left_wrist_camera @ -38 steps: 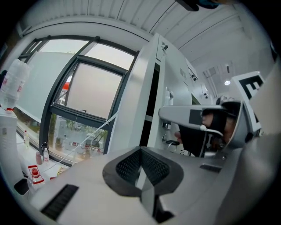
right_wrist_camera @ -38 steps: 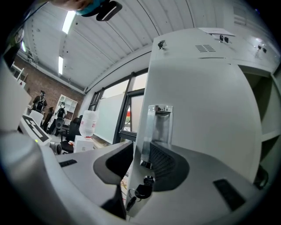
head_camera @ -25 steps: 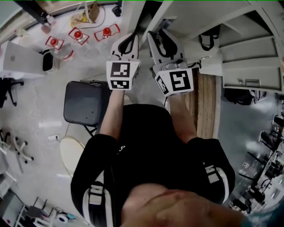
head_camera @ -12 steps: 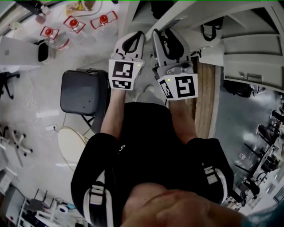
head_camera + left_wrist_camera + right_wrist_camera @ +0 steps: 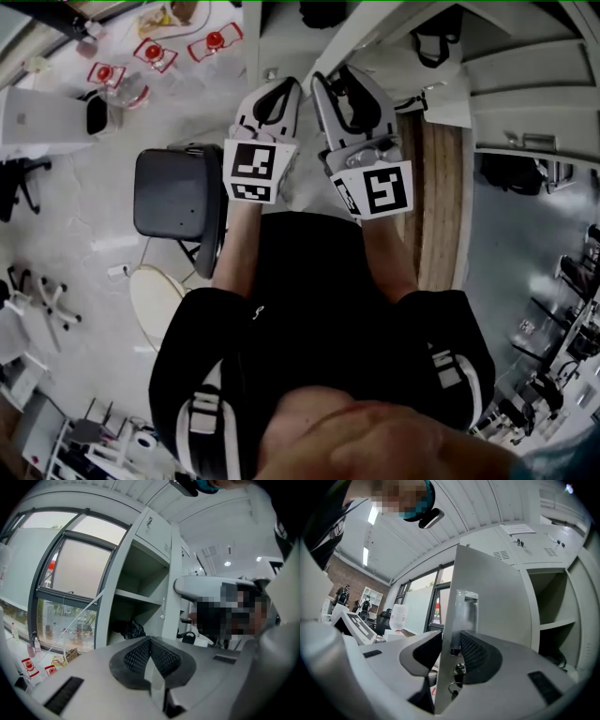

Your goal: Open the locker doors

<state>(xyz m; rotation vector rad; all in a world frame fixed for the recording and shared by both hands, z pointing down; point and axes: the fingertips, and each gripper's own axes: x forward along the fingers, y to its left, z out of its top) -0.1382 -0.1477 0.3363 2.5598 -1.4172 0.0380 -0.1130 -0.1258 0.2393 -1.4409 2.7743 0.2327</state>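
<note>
Head view: the 2 grippers, left gripper and right gripper, reach side by side at the open locker door.

Left gripper view: its fingers are pressed together and empty, facing the locker's open compartment.

Right gripper view: its fingers clamp the door's edge at the handle, having just eased slightly wider.
</note>
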